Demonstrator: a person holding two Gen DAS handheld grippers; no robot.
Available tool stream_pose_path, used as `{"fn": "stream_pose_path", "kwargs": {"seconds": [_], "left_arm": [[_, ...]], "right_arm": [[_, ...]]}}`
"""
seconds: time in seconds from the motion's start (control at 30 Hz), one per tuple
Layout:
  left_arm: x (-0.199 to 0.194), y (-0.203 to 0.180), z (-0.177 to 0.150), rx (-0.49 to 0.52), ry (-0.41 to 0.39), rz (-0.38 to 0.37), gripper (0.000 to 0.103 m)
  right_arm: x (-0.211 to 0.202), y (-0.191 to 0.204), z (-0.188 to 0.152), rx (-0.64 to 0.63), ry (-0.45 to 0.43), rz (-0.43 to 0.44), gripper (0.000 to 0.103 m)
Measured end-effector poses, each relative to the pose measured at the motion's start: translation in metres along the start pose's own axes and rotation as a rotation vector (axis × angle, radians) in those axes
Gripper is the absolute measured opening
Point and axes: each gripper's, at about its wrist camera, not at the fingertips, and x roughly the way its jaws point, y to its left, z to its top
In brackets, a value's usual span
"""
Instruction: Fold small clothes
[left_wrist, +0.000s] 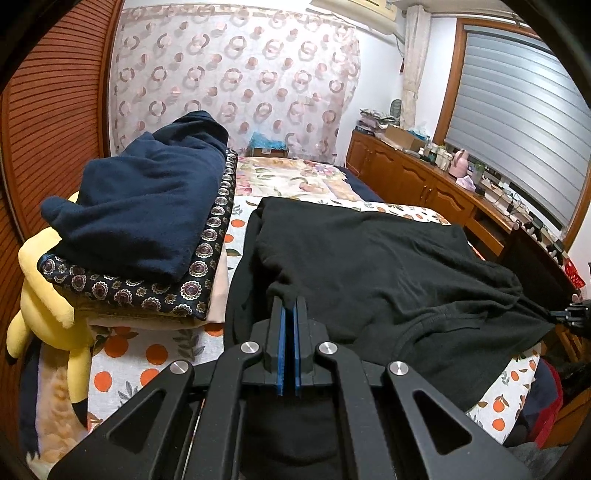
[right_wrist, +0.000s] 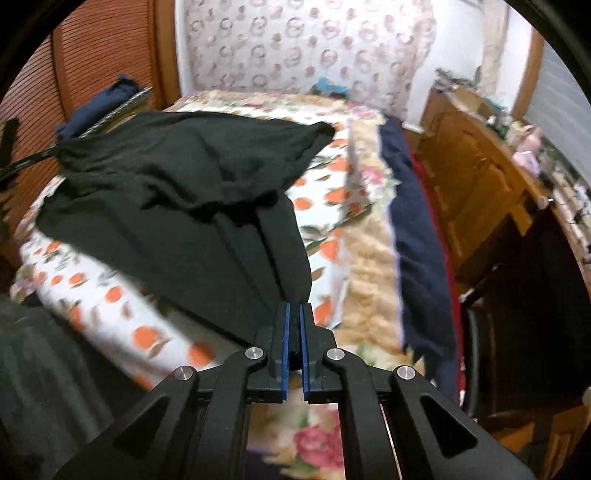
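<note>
left gripper (left_wrist: 290, 304) is clamping the near edge of the black garment (left_wrist: 388, 266), which is lying on the orange-print bedsheet (left_wrist: 155, 350). right gripper (right_wrist: 293, 310) is pinching another corner of it, fingers narrow, w/ cloth pulled taut btwn both.

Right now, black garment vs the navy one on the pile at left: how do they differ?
The black garment lies spread out and rumpled on the orange-print sheet; the navy garment sits folded atop a patterned stack. The black one is pinched at its near edge by the left gripper and at a corner by the right gripper; the navy one is untouched. Both are dark, plain fabric on the bed.
</note>
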Motion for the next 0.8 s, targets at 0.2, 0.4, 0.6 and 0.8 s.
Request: {"fn": "stream_pose_path", "kwargs": {"seconds": [0.2, 0.4, 0.6, 0.8], "left_arm": [[0.001, -0.002, 0.0, 0.001, 0.001, 0.0, 0.004], [0.0, -0.002, -0.003, 0.007, 0.002, -0.004, 0.004], [0.003, -0.002, -0.004, 0.012, 0.016, -0.004, 0.004], [0.003, -0.001, -0.003, 0.013, 0.019, -0.005, 0.004]], "right_arm": [[0.008, -0.006, 0.017, 0.04, -0.061, -0.042, 0.037], [0.035, 0.003, 0.034, 0.129, -0.114, 0.053, 0.045], [0.083, 0.011, 0.042, 0.191, -0.093, 0.057, 0.045], [0.092, 0.017, 0.055, 0.183, -0.123, 0.031, 0.014]]}}
